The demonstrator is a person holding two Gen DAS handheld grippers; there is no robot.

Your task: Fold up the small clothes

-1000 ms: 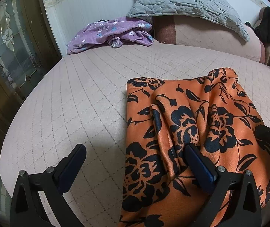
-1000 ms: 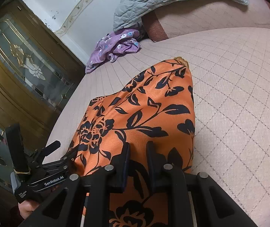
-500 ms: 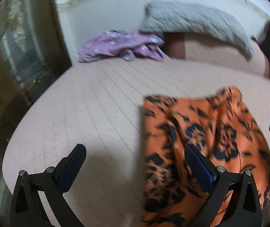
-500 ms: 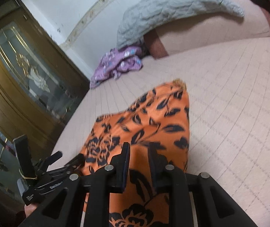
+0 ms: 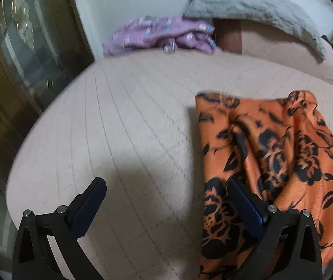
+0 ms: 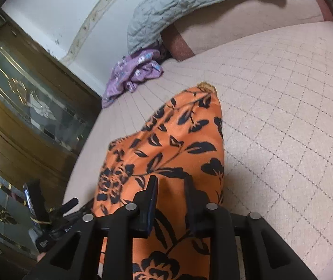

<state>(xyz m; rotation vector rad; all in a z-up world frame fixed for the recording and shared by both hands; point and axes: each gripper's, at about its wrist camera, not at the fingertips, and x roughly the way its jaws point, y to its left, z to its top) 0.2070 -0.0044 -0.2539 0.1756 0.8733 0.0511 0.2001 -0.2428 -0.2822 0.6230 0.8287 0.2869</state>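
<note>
1. The orange flowered cloth (image 5: 271,163) lies rumpled on the quilted pink bed (image 5: 124,126), on the near right side as the left wrist camera sees it.
2. At the far edge of the bed, against the wall, sits a crumpled purple garment (image 5: 161,35). Just beside it a grey quilted pillow (image 5: 255,7) rests on a pink cushion (image 5: 287,46).
3. A wooden cabinet with glass doors (image 6: 26,107) stands along the left side of the bed.
4. The left gripper (image 5: 164,193) has its jaws wide apart. One finger is over bare bed; the other is over the near left part of the cloth, and contact cannot be told.
5. The right gripper (image 6: 170,186) has its jaws narrow, with a small gap between them, directly above the cloth. No fold is clearly pinched.
6. Nothing lies between either gripper and the cloth.
7. Compared with a second ago, the left camera has swung left, so the cloth sits further right in its view, and the picture is now blurred.
8. The right jaws have parted slightly.
</note>
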